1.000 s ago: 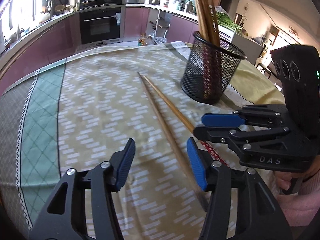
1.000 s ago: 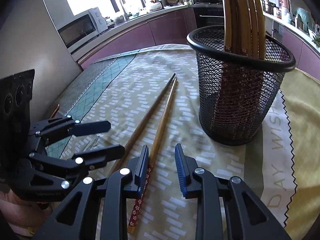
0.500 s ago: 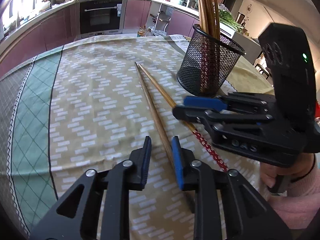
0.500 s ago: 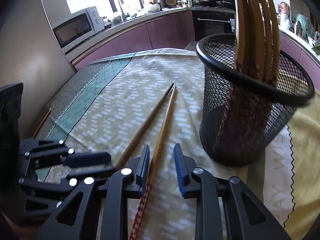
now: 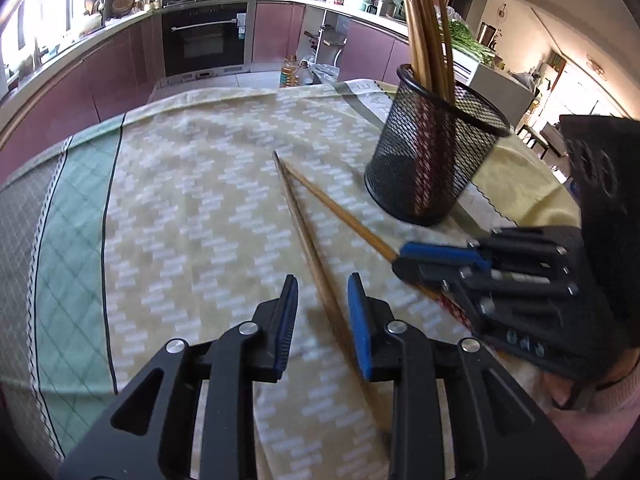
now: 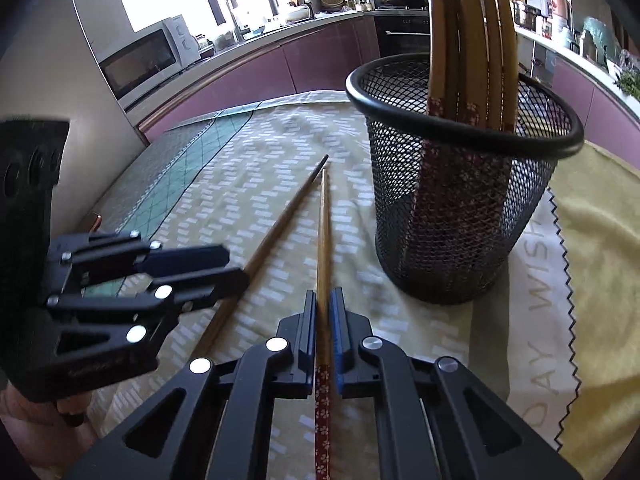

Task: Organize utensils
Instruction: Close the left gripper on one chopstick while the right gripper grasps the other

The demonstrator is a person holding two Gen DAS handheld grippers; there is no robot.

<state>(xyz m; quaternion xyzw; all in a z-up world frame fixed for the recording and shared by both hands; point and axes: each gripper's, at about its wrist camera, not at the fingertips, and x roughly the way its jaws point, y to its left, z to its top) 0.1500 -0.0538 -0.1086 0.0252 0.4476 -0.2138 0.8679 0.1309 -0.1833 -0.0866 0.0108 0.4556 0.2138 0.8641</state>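
Two wooden chopsticks lie on the patterned tablecloth, tips almost meeting at the far end. My right gripper [image 6: 323,300] is shut on the red-patterned chopstick [image 6: 323,232] near its decorated end; it also shows in the left wrist view [image 5: 404,262]. My left gripper [image 5: 322,286] is open, its jaws on either side of the plain chopstick [image 5: 304,232], not closed on it. That chopstick shows in the right wrist view [image 6: 276,236] too. A black mesh holder [image 6: 460,208] with several chopsticks stands upright to the right, also in the left wrist view [image 5: 432,160].
The tablecloth [image 5: 180,200] has a green band on the left and a yellow cloth [image 6: 592,240] under the holder's right side. Kitchen counters, an oven [image 5: 206,40] and a microwave [image 6: 148,56] lie beyond the table.
My right gripper has closed onto the red-patterned chopstick. My left gripper, narrowed half a second ago, has shifted so the plain chopstick lies between its jaws, which stand a little wider.
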